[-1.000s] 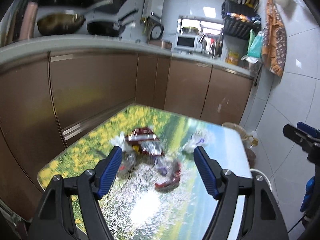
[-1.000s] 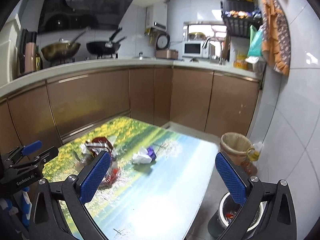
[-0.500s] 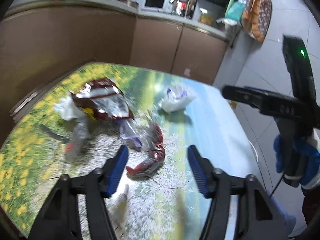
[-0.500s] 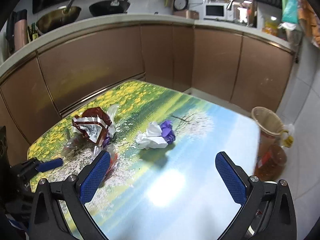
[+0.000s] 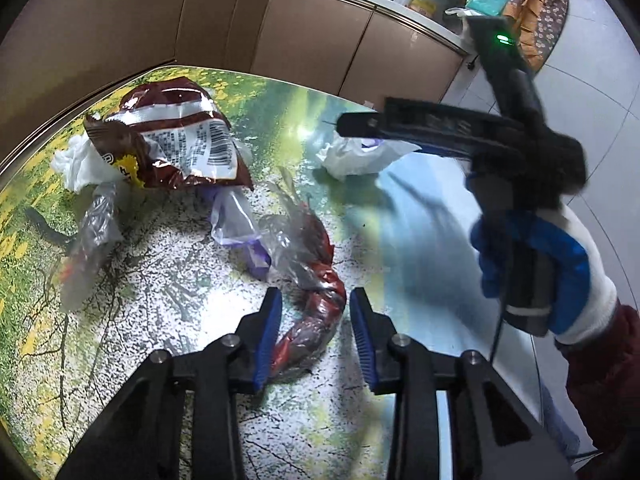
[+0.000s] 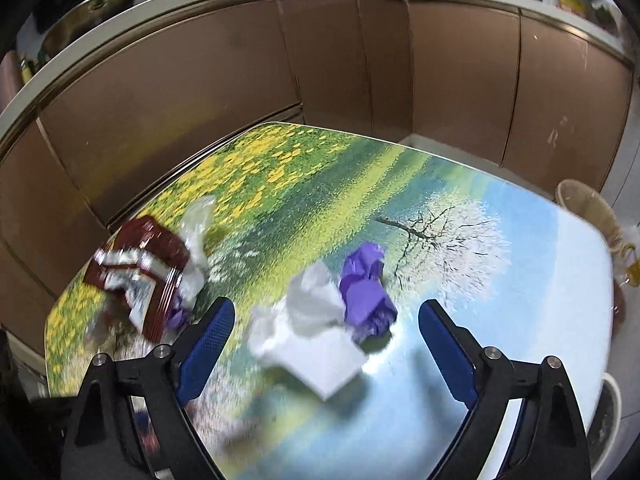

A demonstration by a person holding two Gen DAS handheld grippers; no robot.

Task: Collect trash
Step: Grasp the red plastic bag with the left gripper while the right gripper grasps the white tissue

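On the table (image 6: 520, 280), white crumpled paper (image 6: 308, 336) touches a purple wrapper (image 6: 366, 288) between the right gripper's (image 6: 326, 352) closing jaws, no pad contact.

table (image 6: 500, 320): landscape print | on it: brown snack bag (image 5: 176, 136), red wrapper (image 5: 316, 312), white tissue (image 6: 304, 340), purple wrapper (image 6: 366, 292)

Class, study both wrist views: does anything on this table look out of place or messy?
Yes. Litter lies scattered on the table: a torn maroon snack bag, a twisted red wrapper, clear plastic scraps and crumpled white tissue beside a purple wad.
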